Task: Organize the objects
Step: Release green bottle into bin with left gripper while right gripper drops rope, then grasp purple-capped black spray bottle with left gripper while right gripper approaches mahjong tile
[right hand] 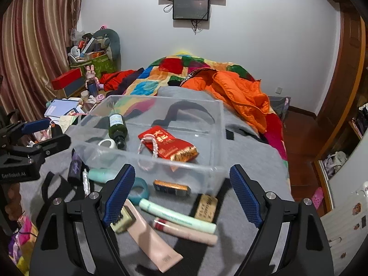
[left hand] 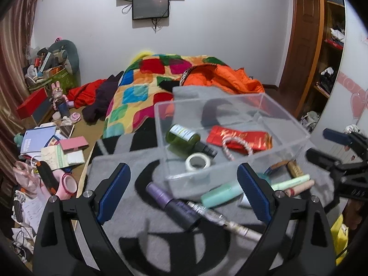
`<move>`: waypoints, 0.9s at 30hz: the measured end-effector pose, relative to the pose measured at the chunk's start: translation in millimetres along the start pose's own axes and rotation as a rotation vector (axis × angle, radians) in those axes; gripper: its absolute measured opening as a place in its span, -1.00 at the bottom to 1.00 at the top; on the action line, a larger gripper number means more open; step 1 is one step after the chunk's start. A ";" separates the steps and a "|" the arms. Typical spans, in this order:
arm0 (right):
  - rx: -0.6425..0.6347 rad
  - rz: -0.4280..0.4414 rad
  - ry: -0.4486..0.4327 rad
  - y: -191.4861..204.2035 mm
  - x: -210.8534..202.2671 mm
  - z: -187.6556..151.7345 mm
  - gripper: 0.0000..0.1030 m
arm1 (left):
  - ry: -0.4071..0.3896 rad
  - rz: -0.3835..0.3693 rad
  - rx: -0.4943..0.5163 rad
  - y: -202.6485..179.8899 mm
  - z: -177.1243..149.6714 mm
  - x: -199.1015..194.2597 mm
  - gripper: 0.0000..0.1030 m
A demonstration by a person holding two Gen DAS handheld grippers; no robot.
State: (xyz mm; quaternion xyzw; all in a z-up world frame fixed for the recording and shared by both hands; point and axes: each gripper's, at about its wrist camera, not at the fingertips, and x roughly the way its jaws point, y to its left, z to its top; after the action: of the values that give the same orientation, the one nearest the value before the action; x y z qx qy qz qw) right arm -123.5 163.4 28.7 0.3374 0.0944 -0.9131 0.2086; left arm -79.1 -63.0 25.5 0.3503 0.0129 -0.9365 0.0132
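Two grippers hang over a grey blanket (right hand: pixel 248 156) spread on the bed, both with jaws spread wide and nothing between the pads. Left gripper (left hand: pixel 184 191) sits near the purple tube (left hand: pixel 170 202); right gripper (right hand: pixel 181 193) sits above the loose tubes. Clear plastic box (right hand: pixel 214 138) stands on the blanket just beyond both, likely the collecting bin: already inside lie a green bottle (right hand: pixel 117 126) on its side, a tape roll (right hand: pixel 107 143), a red packet (right hand: pixel 170 146) and a bead bracelet (right hand: pixel 147 147). Outside, close to the box's near wall: mint tube (right hand: pixel 177 216), beige tube (right hand: pixel 151 243), orange box (right hand: pixel 172 187), teal ring (right hand: pixel 140 189). Wide jaws suit the next pickup. Roughly a third sorted, judging by the items left out.
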 end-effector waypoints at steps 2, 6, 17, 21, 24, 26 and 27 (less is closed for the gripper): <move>0.002 -0.002 0.013 -2.4 0.7 -5.6 0.60 | 0.013 0.013 0.007 2.1 -7.7 1.0 0.84; 0.022 0.019 0.045 -4.6 2.8 -19.5 0.60 | 0.050 0.033 0.019 6.2 -25.9 8.6 0.84; 0.038 0.196 0.152 15.2 24.3 -46.7 0.60 | 0.151 0.058 -0.014 19.6 -53.4 50.0 0.84; 0.032 0.280 0.184 22.5 29.8 -50.1 0.60 | 0.154 0.064 -0.024 27.2 -60.7 50.6 0.55; 0.017 0.270 0.190 26.2 33.3 -53.1 0.59 | 0.172 0.066 -0.035 36.1 -67.9 49.7 0.34; 0.002 0.255 0.182 29.3 33.0 -54.6 0.58 | 0.171 0.058 -0.051 43.2 -70.4 45.1 0.30; -0.012 0.246 0.177 31.9 32.6 -55.3 0.56 | 0.167 0.061 -0.051 45.8 -70.0 41.7 0.30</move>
State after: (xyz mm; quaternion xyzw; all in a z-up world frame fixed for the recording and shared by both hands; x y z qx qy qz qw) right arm -99.7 141.9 -35.4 0.4243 0.0759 -0.8468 0.3116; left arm -63.0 -107.1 -55.3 0.4269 0.0271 -0.9025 0.0497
